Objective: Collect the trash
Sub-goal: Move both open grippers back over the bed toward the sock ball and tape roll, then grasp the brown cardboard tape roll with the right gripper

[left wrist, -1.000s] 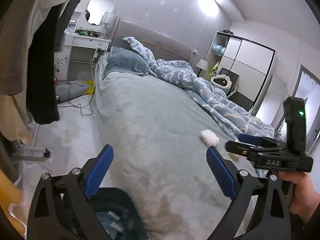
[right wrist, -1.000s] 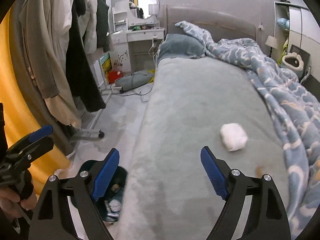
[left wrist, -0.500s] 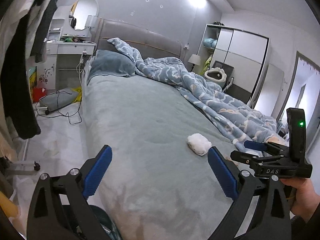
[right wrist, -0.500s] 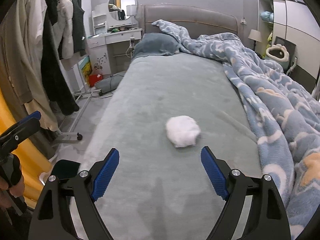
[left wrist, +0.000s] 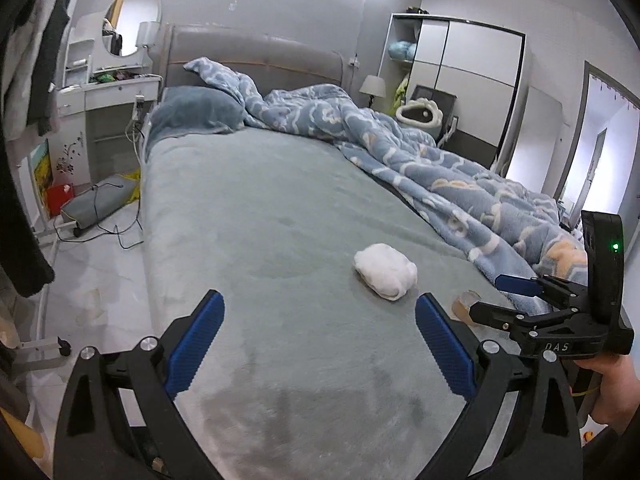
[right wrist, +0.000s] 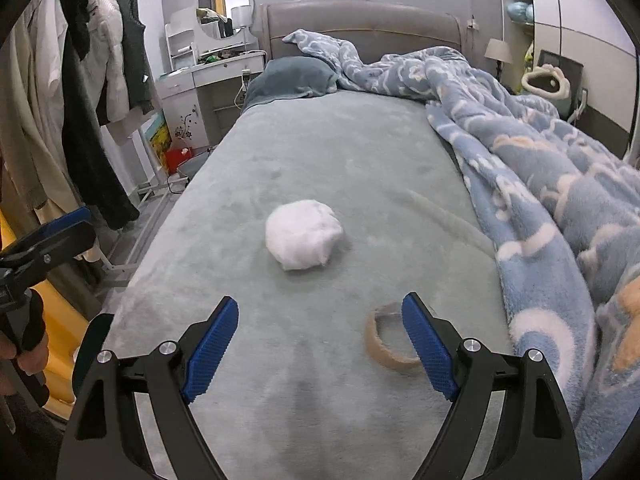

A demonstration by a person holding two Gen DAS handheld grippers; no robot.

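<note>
While both pieces of trash lie loose on the grey-green bedspread (right wrist: pixel 360 152), the collecting looks barely begun as far as these views show: a crumpled white tissue wad (right wrist: pixel 303 240) sits mid-bed, ahead of the right gripper (right wrist: pixel 320 344) and apart from it, and a tan cardboard tape ring (right wrist: pixel 386 340) lies just beside that gripper's right finger (partly hidden behind it). The right gripper's blue pads are spread wide with nothing between them. The left gripper (left wrist: pixel 320 344) is likewise spread wide and empty; from its view the wad (left wrist: pixel 386 270) lies ahead to the right. A blue patterned blanket (right wrist: pixel 560 184) is bunched along the right side. Both items remain to be gripped and carried off; no bin is plainly visible
</note>
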